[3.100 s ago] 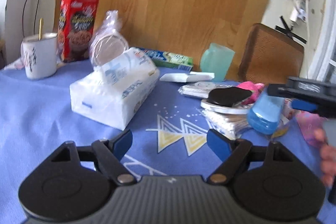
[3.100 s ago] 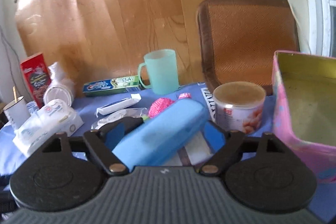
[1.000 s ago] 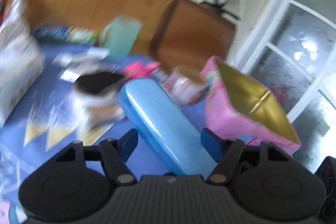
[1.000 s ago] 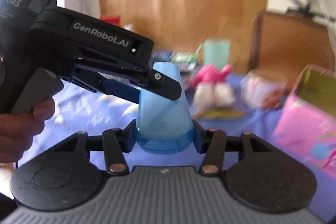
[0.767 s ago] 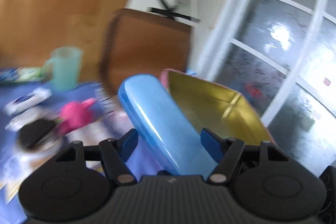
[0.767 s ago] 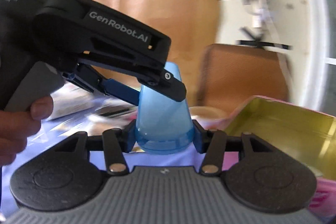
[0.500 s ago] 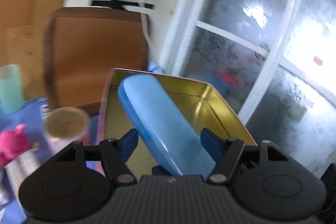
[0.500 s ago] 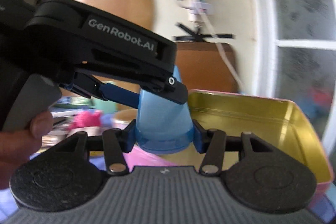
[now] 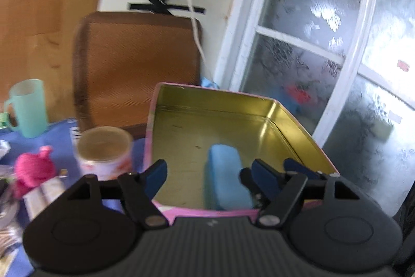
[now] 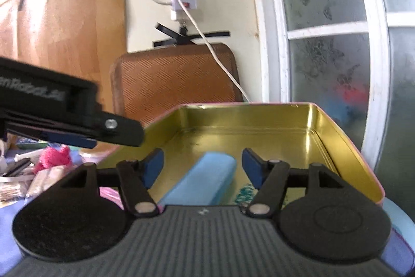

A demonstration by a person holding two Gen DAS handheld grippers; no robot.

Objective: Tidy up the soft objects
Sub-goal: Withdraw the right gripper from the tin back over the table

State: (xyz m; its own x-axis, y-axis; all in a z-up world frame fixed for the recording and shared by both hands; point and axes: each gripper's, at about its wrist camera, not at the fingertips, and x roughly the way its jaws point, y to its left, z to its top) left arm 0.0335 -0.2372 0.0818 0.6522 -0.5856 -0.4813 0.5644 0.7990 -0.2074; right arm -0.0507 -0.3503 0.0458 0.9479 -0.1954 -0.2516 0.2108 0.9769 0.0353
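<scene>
Gold-lined metal, pink outside: the large rectangular tin box (image 9: 293,118) stands open on the blue-clothed worktop (image 9: 59,131), and the long rounded blue pouch (image 9: 225,181) lies flat on its floor, toward the near wall.

Handling, as I judge it: light, smooth-skinned and somewhat slippery, probably yielding under pressure, not fragile. I would take it across the narrow middle, where my fingers span it easily.

My left tool (image 9: 207,173) is released, fingers spread wide over the near rim, holding nothing. My right tool (image 10: 201,164) is likewise spread, and the pouch lies below it untouched.

Against half a second ago: both tools then clamped the pouch above the tin; now it rests inside, free.

Smaller items remain outside: round lidded can (image 9: 103,149), pale green mug (image 9: 28,107), pink knitted toy (image 9: 33,168).
</scene>
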